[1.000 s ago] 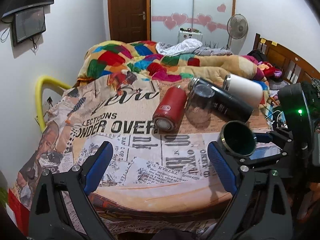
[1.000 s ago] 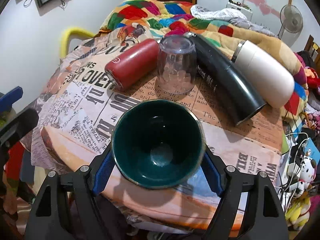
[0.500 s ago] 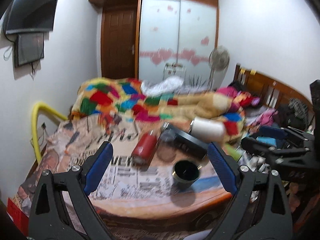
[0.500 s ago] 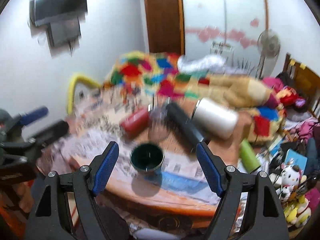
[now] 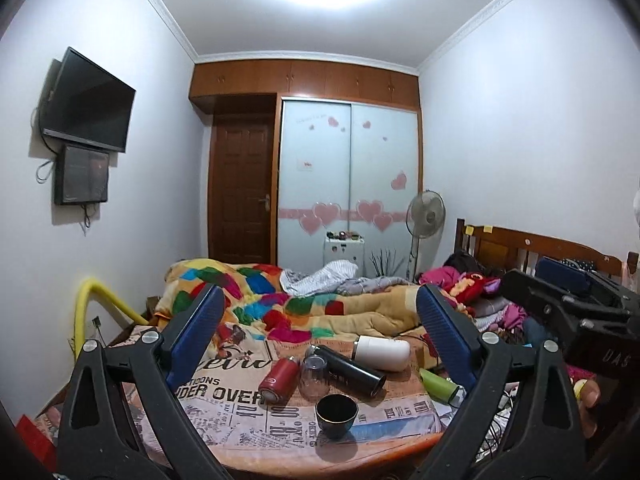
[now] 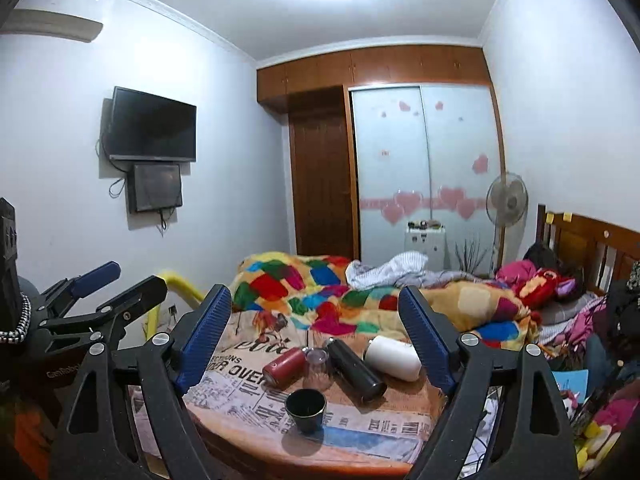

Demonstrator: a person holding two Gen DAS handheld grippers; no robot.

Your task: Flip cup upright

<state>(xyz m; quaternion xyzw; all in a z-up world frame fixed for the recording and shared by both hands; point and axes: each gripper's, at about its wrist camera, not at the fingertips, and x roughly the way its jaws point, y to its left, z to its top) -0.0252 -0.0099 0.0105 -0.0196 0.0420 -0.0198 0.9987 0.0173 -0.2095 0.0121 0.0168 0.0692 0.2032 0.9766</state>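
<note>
A dark green cup [image 5: 336,415] stands upright, mouth up, near the front edge of a newspaper-print table [image 5: 240,428]; it also shows in the right wrist view [image 6: 305,409]. My left gripper [image 5: 318,336] is open and empty, held high and well back from the cup. My right gripper [image 6: 316,334] is open and empty too, also raised and back from the table. Each gripper shows at the edge of the other's view.
Behind the cup lie a red flask [image 5: 278,380], an upside-down clear glass [image 5: 314,378], a black bottle [image 5: 352,372] and a white bottle [image 5: 382,353]. A green bottle [image 5: 438,385] lies at the table's right. A bed with a colourful quilt [image 5: 280,300] is beyond.
My right gripper held the green cup a second ago, then released it upright on the table. Both grippers have pulled back and up, away from the table.
</note>
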